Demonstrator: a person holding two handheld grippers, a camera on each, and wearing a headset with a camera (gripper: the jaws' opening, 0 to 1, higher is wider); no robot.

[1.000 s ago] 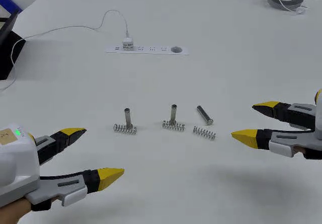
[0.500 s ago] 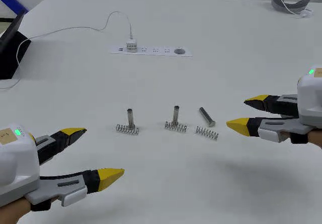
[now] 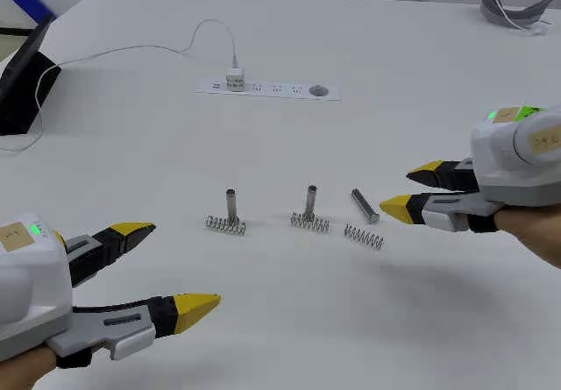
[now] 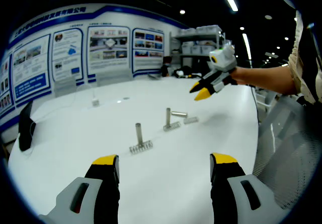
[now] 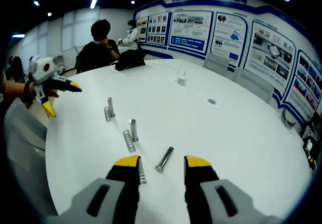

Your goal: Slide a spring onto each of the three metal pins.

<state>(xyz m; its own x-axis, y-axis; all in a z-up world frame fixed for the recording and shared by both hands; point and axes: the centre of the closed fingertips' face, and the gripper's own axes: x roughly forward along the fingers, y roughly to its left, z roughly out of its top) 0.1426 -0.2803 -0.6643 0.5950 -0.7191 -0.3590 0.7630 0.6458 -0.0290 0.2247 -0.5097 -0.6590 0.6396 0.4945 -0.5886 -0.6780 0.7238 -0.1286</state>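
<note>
Pins: three metal pins sit in a row near the middle of the white worktop. Seen from the head view, the left pin and the middle pin stand upright, and the right pin lies flat on its side.
Springs: each lies flat on the worktop, off its pin. The left spring is at the foot of the left pin. The middle spring is at the foot of the middle pin. The right spring is just beside the lying pin, on the near side.
Right gripper: its jaws are parted a moderate way and hold nothing. Its yellow tips are near the far end of the right pin, and it is held above the worktop. In the right gripper view the lying pin shows between the two jaw tips, with the spring just beside one jaw.
Left gripper: its jaws are spread wide and hold nothing. It is at the near left of the worktop, well apart from the pins. In the left gripper view the row of pins lies ahead between its jaws, and the right gripper is beyond them.
Worktop, farther back: a white power strip has a plug in it, and a cable runs off to the left. A dark screen stands at the left edge.
Room: wall posters and seated people show past the worktop.
</note>
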